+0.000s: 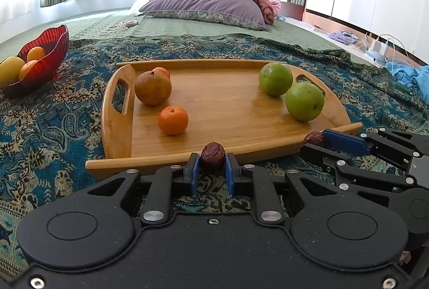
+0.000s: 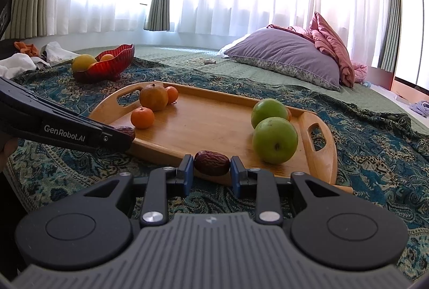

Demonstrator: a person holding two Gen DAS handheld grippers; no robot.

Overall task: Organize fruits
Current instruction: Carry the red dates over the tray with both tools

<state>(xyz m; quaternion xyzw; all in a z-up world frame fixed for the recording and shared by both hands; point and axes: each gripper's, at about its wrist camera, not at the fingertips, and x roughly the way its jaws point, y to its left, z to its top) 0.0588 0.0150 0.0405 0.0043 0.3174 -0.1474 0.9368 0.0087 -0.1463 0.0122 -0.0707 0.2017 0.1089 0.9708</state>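
Left wrist view shows your left tool (image 1: 212, 164) clamped on a wrinkled red date (image 1: 213, 156), held just before the near rim of the wooden tray (image 1: 228, 112) on the bed's patterned blanket (image 1: 53, 128). Your right tool (image 2: 210, 168) pinches a second date (image 2: 211, 163) lengthwise at the tray's near edge. On the tray you have two green apples (image 1: 304, 101), a brownish orange (image 1: 152, 87) and a small tangerine (image 1: 173, 120). To the left sits a red bowl (image 1: 51, 47) holding more citrus.
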